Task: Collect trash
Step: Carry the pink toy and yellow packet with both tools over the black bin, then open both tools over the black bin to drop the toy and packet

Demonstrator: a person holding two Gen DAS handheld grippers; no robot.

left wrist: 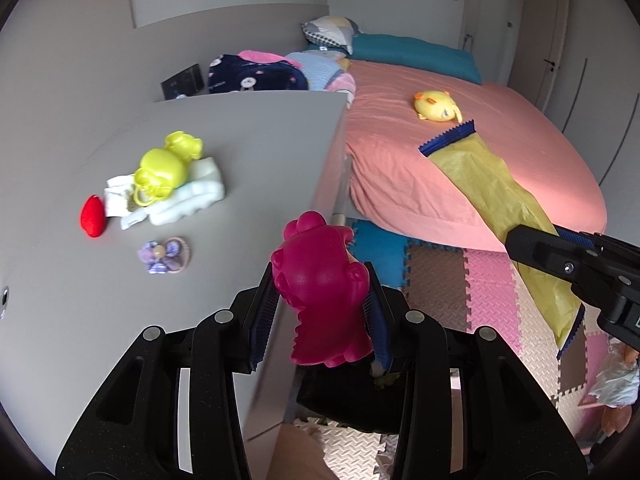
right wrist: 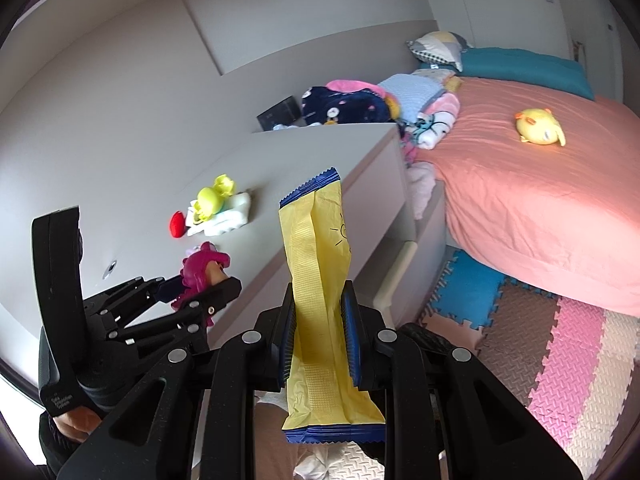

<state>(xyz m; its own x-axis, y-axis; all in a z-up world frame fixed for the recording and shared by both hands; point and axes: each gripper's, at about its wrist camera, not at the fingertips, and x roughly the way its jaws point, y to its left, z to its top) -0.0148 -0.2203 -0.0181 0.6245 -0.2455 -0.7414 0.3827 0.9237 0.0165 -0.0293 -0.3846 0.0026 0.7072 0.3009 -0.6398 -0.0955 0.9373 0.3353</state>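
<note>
A long yellow snack wrapper (right wrist: 316,240) with blue serrated ends stands upright between the pads of my right gripper (right wrist: 319,292), which is shut on its middle. My left gripper (left wrist: 320,280) is shut on a magenta plastic toy figure (left wrist: 324,292), held over the front edge of the grey dresser top (left wrist: 248,140). The left wrist view shows the same wrapper (left wrist: 492,184) slanting across the bed, with the right gripper (left wrist: 532,248) coming in from the right edge. The right wrist view shows the left gripper (right wrist: 200,292) and its toy (right wrist: 202,268) low on the left.
On the dresser top lie a yellow-green plastic toy (left wrist: 160,172) on white crumpled pieces (left wrist: 188,200), a red item (left wrist: 93,216) and a small purple flower piece (left wrist: 164,256). A pink-sheeted bed (left wrist: 460,152) with a yellow plush chick (left wrist: 438,107) stands to the right. Coloured foam mats (left wrist: 452,280) cover the floor.
</note>
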